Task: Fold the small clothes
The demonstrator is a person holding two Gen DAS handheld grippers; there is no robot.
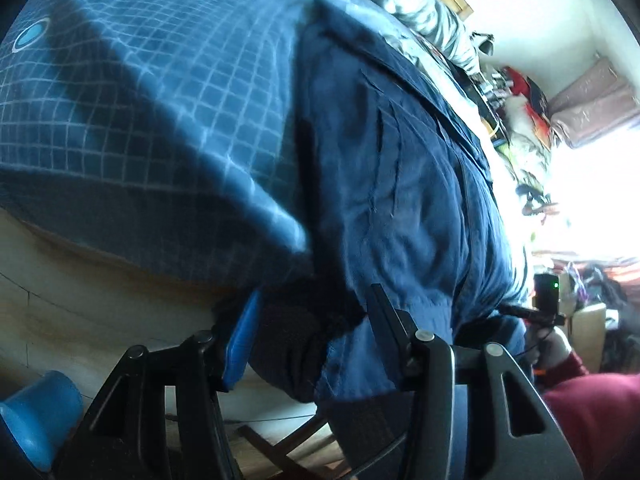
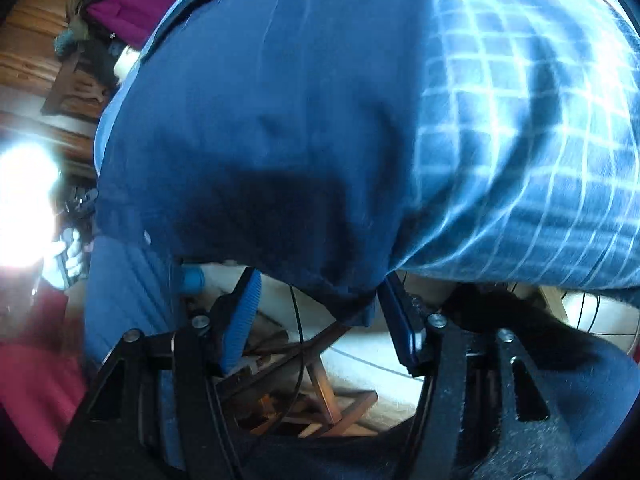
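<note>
Left wrist view: left gripper (image 1: 310, 322) w/ jaws spread, navy garment (image 1: 400, 200) draped between them over the grid-print bedsheet (image 1: 140, 100), grip unclear, can't tell; right wrist view: right gripper (image 2: 318, 300) released, fingers apart, garment's hem (image 2: 352, 300) hanging between them.

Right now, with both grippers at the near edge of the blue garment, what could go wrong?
1. The left gripper and the right gripper are both open, so lifting now would leave the navy garment behind.
2. Its hem lies on the grid-patterned bedsheet, so closing deep could pinch the sheet too.
3. A black cable runs between the right fingers and might snag.
</note>
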